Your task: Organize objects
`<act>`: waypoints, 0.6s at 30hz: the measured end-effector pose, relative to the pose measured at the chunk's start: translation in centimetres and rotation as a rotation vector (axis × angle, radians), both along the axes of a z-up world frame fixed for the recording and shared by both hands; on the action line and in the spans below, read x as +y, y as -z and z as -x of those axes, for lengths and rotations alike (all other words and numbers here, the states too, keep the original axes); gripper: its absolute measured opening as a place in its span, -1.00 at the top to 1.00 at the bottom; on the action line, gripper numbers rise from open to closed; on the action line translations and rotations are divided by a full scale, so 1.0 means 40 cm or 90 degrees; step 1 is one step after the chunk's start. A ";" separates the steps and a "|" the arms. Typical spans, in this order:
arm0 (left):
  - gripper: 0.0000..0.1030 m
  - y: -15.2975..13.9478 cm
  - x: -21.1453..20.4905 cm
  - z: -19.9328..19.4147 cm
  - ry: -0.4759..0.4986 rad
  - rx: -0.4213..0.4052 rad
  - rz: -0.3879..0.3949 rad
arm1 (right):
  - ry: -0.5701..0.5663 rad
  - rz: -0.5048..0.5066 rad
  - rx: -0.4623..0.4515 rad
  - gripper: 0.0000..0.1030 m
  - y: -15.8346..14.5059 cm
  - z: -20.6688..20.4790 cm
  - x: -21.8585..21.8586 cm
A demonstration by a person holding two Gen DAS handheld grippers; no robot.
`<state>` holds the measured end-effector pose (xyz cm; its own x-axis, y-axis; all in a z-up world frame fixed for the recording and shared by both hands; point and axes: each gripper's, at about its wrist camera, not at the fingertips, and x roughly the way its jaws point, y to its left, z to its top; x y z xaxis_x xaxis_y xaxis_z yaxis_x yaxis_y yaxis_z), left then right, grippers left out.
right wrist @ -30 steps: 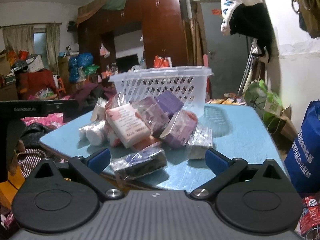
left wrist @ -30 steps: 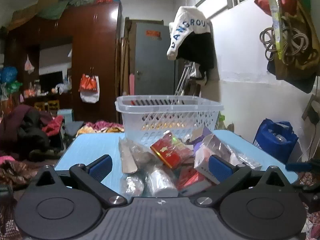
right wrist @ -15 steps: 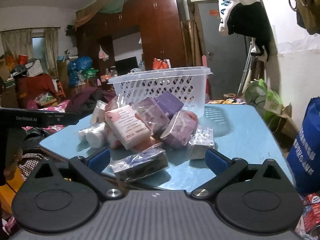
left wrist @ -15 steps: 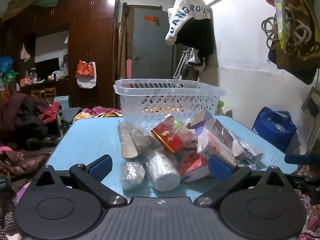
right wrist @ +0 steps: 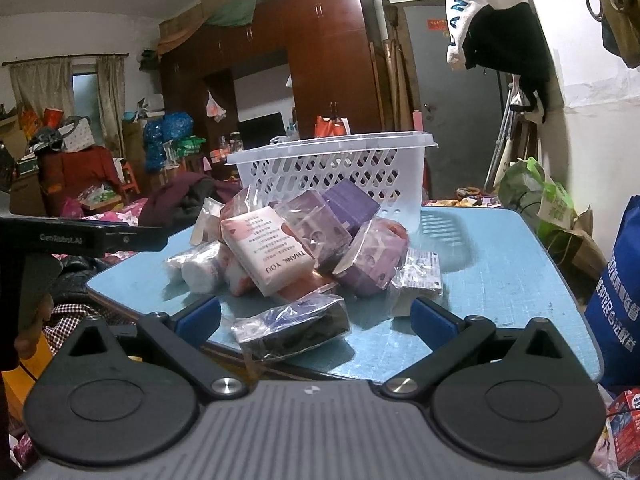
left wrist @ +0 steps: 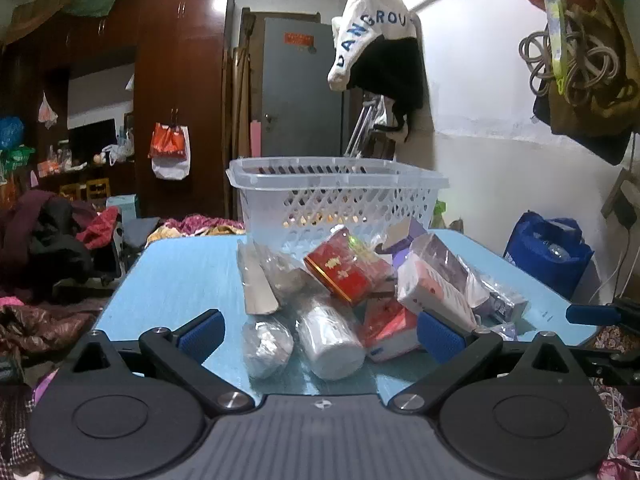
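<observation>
A white lattice basket (left wrist: 340, 196) stands at the back of a blue table (left wrist: 176, 276); it also shows in the right wrist view (right wrist: 332, 168). A pile of wrapped packets lies in front of it: a red tin (left wrist: 340, 272), a white roll (left wrist: 328, 340), a pink-white box (right wrist: 268, 252), purple packs (right wrist: 372, 260) and a dark bagged item (right wrist: 296, 326). My left gripper (left wrist: 320, 332) is open and empty at the table's near edge, before the white roll. My right gripper (right wrist: 316, 314) is open and empty, its fingers either side of the dark bagged item.
A blue bag (left wrist: 548, 248) stands on the floor right of the table. Clothes are heaped on the left (left wrist: 52, 236). A dark wardrobe (left wrist: 180, 100) and a grey door (left wrist: 300, 88) lie behind. The left gripper's body (right wrist: 80, 236) shows at the left of the right wrist view.
The left gripper has risen a little, so the pile and basket sit lower in its view. The right gripper has barely moved. Both stay open.
</observation>
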<state>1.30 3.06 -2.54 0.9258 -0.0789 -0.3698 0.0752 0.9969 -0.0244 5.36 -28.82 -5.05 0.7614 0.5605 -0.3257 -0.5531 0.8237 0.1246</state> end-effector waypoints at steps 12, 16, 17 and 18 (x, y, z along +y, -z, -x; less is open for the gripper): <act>-0.93 0.080 0.053 -0.020 0.029 0.001 0.022 | -0.040 0.050 0.027 -0.93 0.068 -0.049 0.075; -0.80 0.100 0.054 -0.040 0.027 0.004 0.023 | -0.045 0.065 0.020 -0.85 0.077 -0.054 0.087; -0.79 0.098 0.057 -0.044 0.029 0.004 0.033 | -0.044 0.067 0.018 -0.85 0.078 -0.052 0.087; -0.77 0.090 0.059 -0.050 0.033 0.001 0.045 | -0.043 0.065 0.018 -0.84 0.077 -0.054 0.084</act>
